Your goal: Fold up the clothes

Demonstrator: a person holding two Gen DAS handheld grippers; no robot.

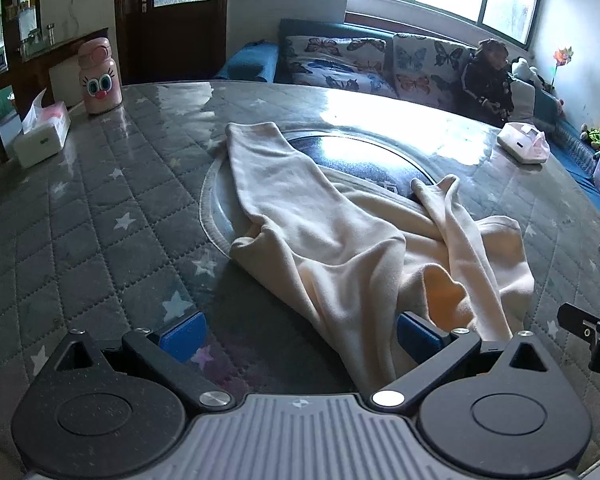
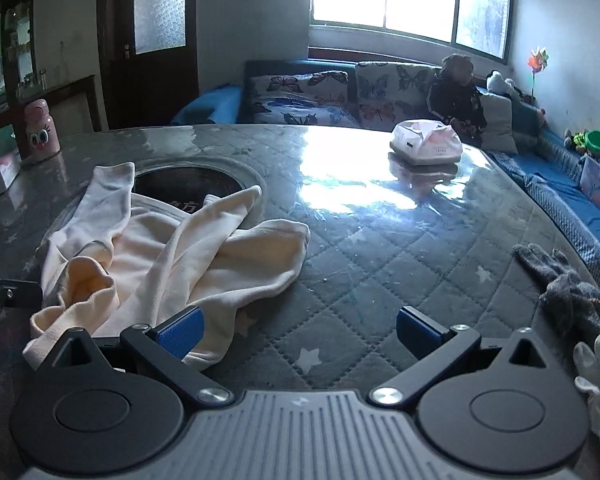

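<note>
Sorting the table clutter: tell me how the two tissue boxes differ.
The tissue box by the pink bottle stands at the table's left edge, a white tissue sticking up; the tissue box near the sofa sits on the far right, its pink wrapper crumpled open. Both look white and pink.

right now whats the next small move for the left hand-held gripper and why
Probably ease the left hand-held gripper forward and shut it on the near edge of the cream garment. Its jaws are open, and the cloth already lies between them, over the right pad. The garment is crumpled on the table, so it likely needs pulling flat first. The right hand-held gripper is open too, just right of the cloth.
</note>
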